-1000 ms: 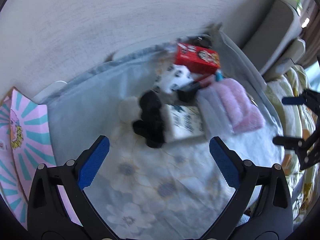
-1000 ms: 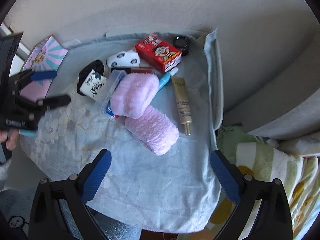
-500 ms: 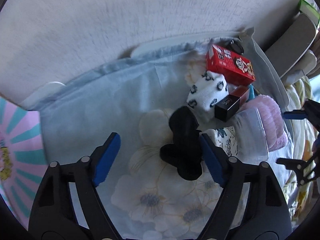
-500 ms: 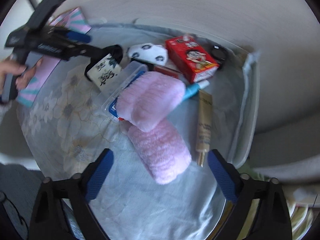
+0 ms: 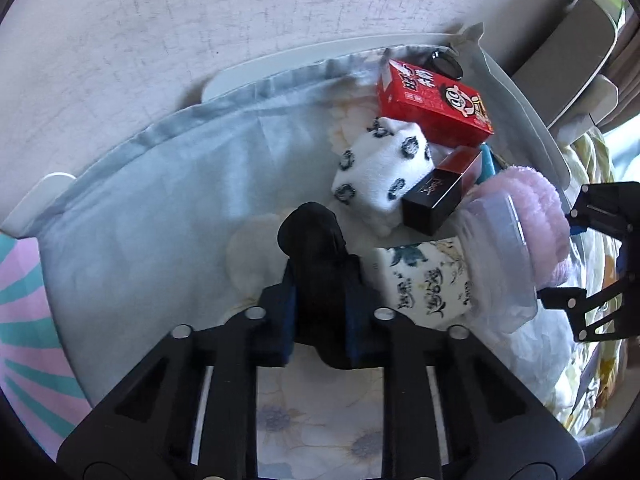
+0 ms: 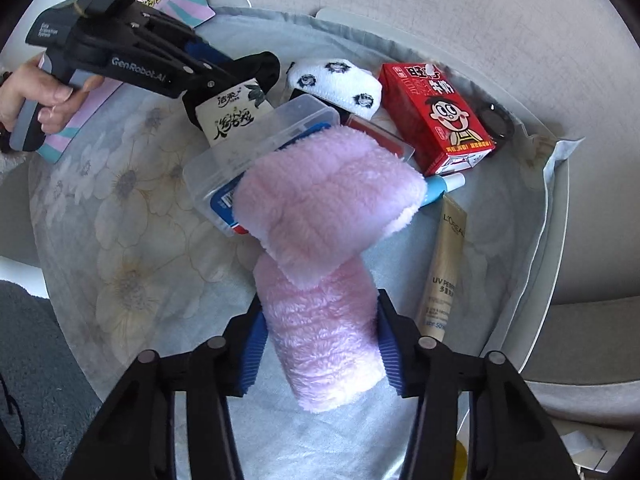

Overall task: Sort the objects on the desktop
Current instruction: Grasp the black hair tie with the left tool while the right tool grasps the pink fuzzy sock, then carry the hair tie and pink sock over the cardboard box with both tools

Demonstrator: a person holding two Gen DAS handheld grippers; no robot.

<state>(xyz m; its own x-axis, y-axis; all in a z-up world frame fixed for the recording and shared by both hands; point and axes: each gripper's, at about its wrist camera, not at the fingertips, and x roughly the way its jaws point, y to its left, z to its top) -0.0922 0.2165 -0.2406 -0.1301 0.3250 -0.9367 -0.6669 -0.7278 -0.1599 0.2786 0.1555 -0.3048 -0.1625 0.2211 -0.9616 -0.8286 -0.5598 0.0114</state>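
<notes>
A heap of small things lies on a floral cloth (image 6: 132, 216) over a white tray (image 6: 560, 216). My left gripper (image 5: 320, 312) is shut on a black rolled sock (image 5: 316, 240) at the heap's left end; it also shows in the right wrist view, the left gripper (image 6: 244, 74). My right gripper (image 6: 320, 354) points down at the lower of two pink fluffy rolls (image 6: 320, 332). Its jaws are closing, and both blue pads touch the roll's sides. The upper pink roll (image 6: 328, 188) rests on a clear plastic box (image 6: 260, 148).
Around them lie a red carton (image 6: 436, 116), a white patterned sock (image 6: 340, 80), a white pack with black lettering (image 6: 232, 116), a cream tube (image 6: 444, 264), a black-and-red box (image 5: 436, 196) and a round black case (image 6: 496, 120). A pink-and-teal box (image 5: 24, 300) sits left of the tray.
Both grippers came down onto the heap and closed. The left one took hold of the black sock, and the right one rolled and closed around the lower pink roll.
</notes>
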